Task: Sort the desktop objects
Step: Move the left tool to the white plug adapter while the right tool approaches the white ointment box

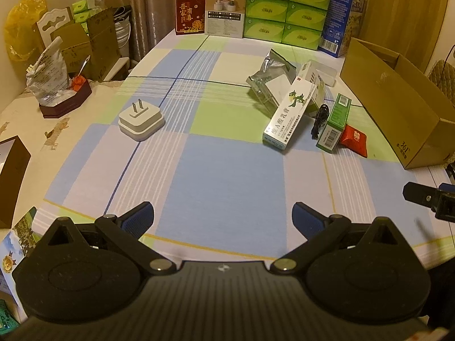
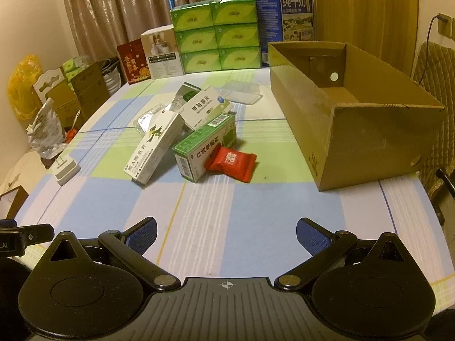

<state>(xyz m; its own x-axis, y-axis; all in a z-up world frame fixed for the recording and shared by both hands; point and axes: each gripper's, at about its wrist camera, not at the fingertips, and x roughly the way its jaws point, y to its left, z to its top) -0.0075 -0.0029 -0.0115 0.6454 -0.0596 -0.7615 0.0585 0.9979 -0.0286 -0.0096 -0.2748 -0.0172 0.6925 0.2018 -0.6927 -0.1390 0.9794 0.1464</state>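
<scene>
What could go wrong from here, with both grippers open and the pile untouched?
1. The white ointment box leans on the green box and the clear packaging; pulling one will likely shift the rest.
2. The red sachet lies against the green box, thin and flat, so the right gripper may slip off it or nudge the box.
3. The black cable sits wedged between the two boxes and could snag or drag along.
</scene>
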